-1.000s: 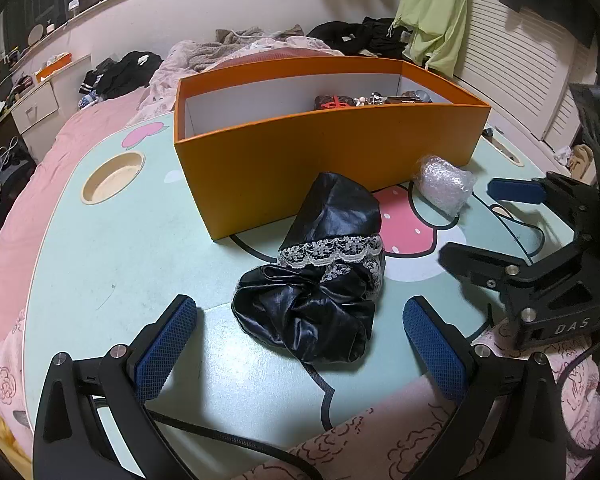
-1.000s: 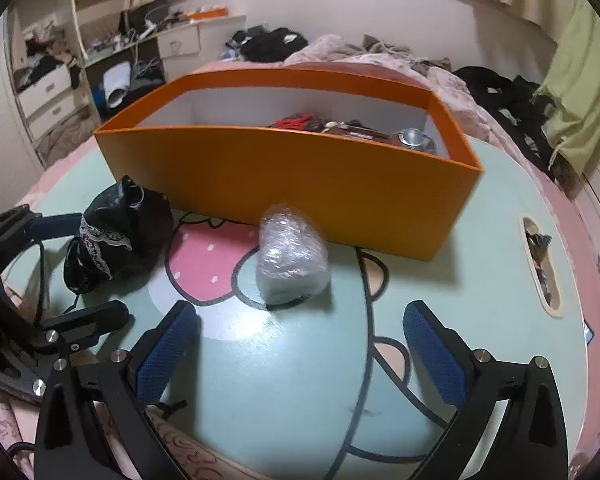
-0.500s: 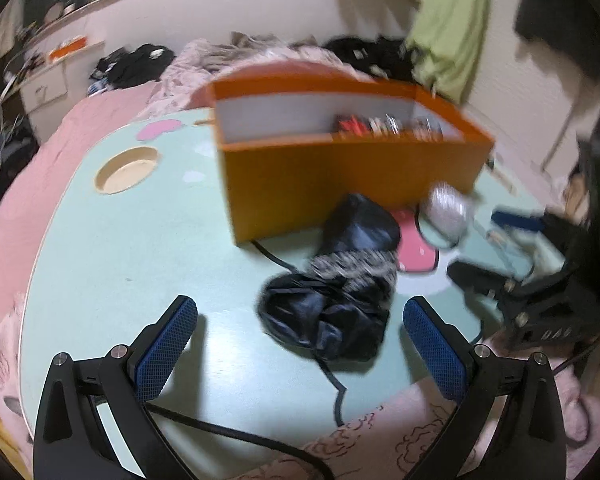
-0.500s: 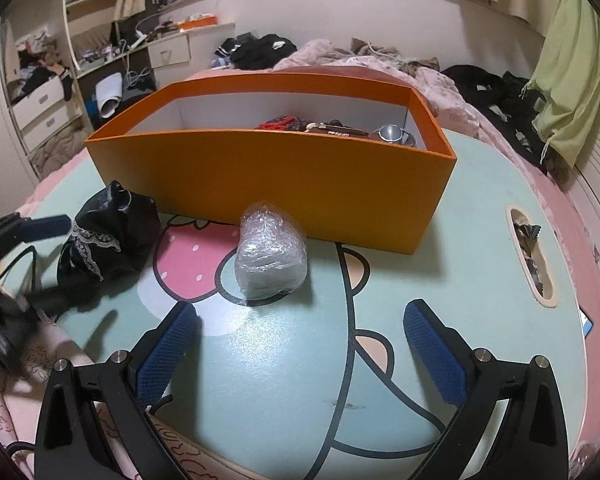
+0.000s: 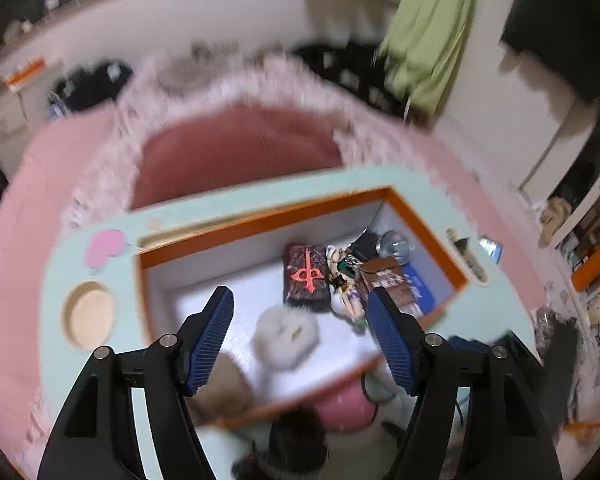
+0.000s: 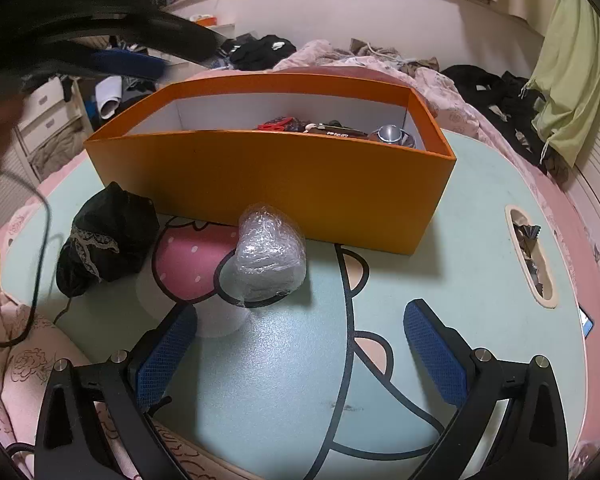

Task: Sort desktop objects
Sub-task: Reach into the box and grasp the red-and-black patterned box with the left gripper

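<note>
Above the orange box (image 5: 452, 268), the left gripper (image 5: 300, 344) now looks down into its white interior, whereas a second ago it sat low over the table with the black lace-trimmed bundle (image 6: 104, 236) between its wide fingers. Its jaws are closing and nothing is pinched between them; the bundle lies on the table (image 6: 460, 240) just left of the box front. The left view is heavily blurred. The right gripper (image 6: 300, 352) has not shifted: its jaws stand wide apart and hold nothing, with one bubble-wrapped lump (image 6: 270, 252) ahead of them, touching the box's front wall. Counted: one box, one black bundle, one wrapped lump, two grippers. Inside the box lie one dark case with a red emblem (image 5: 308, 276), one pale fluffy item (image 5: 286, 338) and a blurred cluster too muddled to count
</note>
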{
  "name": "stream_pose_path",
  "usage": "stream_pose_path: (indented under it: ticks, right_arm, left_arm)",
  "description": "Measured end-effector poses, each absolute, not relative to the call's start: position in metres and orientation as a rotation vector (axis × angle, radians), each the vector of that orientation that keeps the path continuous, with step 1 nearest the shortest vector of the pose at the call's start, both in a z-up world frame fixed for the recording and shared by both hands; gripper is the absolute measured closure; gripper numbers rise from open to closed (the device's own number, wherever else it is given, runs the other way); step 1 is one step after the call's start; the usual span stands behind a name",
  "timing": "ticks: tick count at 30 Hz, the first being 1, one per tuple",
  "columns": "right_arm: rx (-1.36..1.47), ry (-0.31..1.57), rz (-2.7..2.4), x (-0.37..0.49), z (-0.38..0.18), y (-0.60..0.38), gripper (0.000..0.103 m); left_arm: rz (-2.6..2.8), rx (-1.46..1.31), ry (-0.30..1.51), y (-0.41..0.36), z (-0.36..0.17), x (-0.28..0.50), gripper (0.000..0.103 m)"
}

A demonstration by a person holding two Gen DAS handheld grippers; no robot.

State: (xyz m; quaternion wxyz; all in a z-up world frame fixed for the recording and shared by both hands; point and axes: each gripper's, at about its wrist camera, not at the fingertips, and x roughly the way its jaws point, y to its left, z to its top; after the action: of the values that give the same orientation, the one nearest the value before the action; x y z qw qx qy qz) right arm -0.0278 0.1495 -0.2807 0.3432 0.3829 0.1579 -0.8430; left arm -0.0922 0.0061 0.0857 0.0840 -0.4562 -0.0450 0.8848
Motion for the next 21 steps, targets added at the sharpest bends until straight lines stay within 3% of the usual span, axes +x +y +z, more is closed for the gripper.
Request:
stream_pose_path:
  ticks: [2, 8, 18, 21]
  right_arm:
    - [0.995, 0.410, -2.191, -0.028, -0.281, 0.149, 0.000]
    - [0.995, 0.410, -2.192, -0.026, -0.280, 0.147, 0.000]
    - [0.994, 0.409, -2.192, -0.027, -0.280, 0.148, 0.000]
    - [0.994, 0.409, -2.192, -0.027, -0.280, 0.148, 0.000]
  left_arm:
    - [2.598, -1.442, -0.118, 0.017, 0.073, -0.116, 0.035]
    - [2.498, -1.663, -0.116, 0.028, 0.030, -0.152, 0.052]
    - [2.415, -1.679, -0.234, 0.008, 0.024, -0.159, 0.052]
    - [2.448, -1.666, -0.126, 0.013, 0.028, -0.155, 0.052]
